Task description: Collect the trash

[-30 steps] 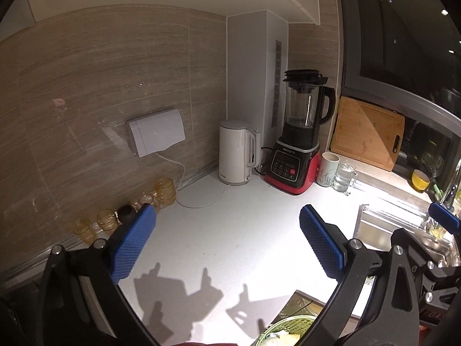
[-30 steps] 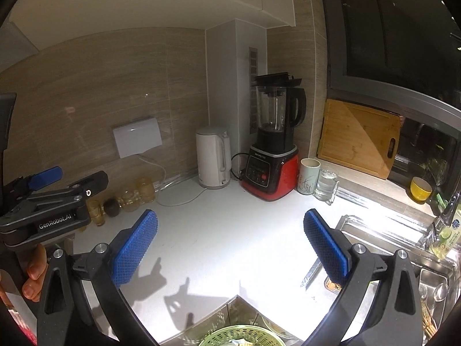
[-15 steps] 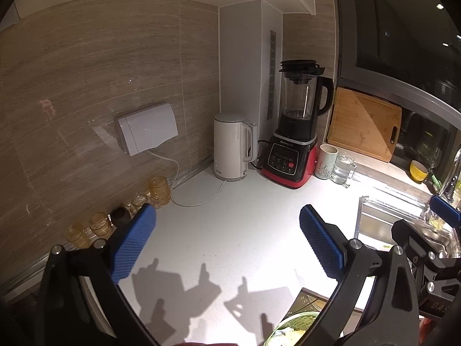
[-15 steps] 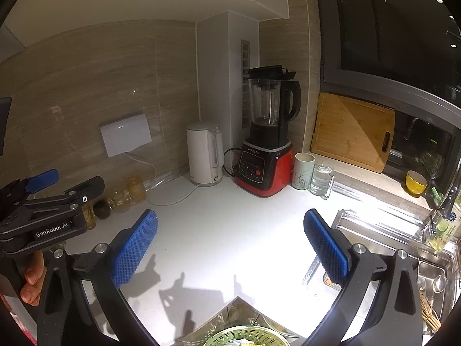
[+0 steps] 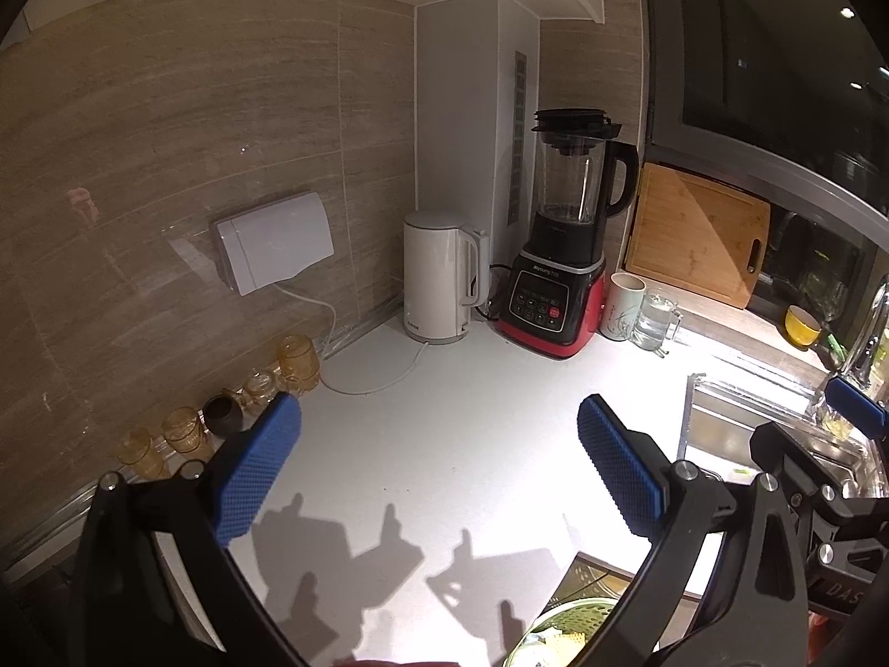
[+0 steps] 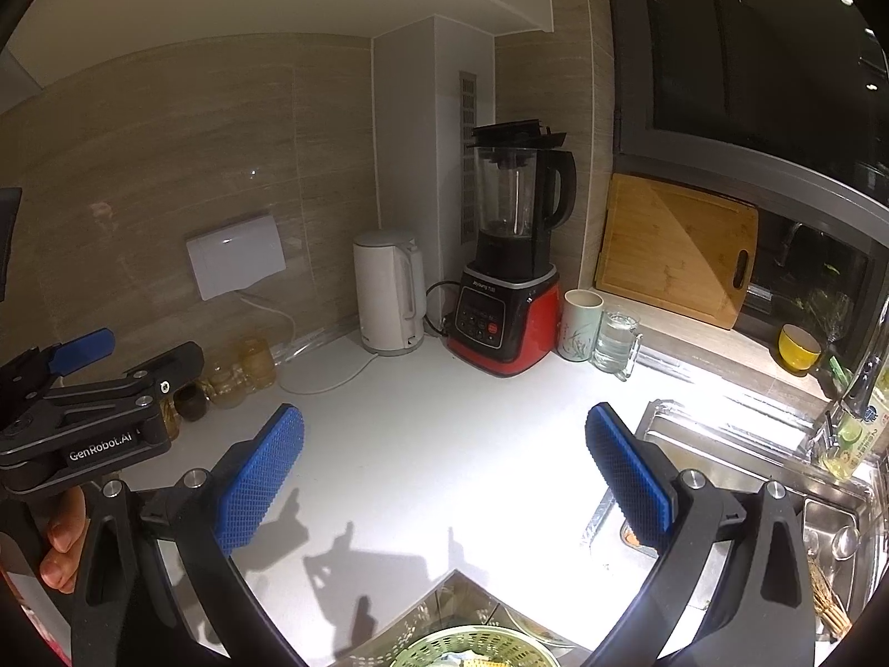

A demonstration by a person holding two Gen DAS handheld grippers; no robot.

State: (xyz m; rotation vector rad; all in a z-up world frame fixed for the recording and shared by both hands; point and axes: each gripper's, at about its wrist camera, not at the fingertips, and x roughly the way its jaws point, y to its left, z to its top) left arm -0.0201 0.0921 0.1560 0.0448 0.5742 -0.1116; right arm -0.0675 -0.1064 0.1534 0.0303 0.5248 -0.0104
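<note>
Both grippers hang above a white countertop [image 5: 444, 444] with nothing between their blue pads, the left gripper [image 5: 439, 467] and the right gripper [image 6: 444, 467] each spread wide, which reads as a readiness to take something rather than a carry. No loose trash shows on the open counter; the likeliest task item is the pale green colander [image 6: 472, 650] at the bottom edge of the right wrist view, which seems to hold pale scraps, though only its rim is in frame and the contents cannot be made out with any confidence. It sits below and just in front of both tools, so the pads point past it toward the back wall rather than at it. The appliances are pushed into the corner, out of the working area: a white kettle [image 5: 439, 278] beside a red-based blender [image 5: 555, 289], then a mug [image 6: 578, 325] and a glass mug [image 6: 614, 342] next to a wooden cutting board [image 6: 672, 255] leaning upright against the wall. Amber glasses [image 5: 300, 356] line the wall to the left. A steel sink [image 6: 722, 444] lies to the right. A downward tilt toward the colander looks like the sensible next move.
</note>
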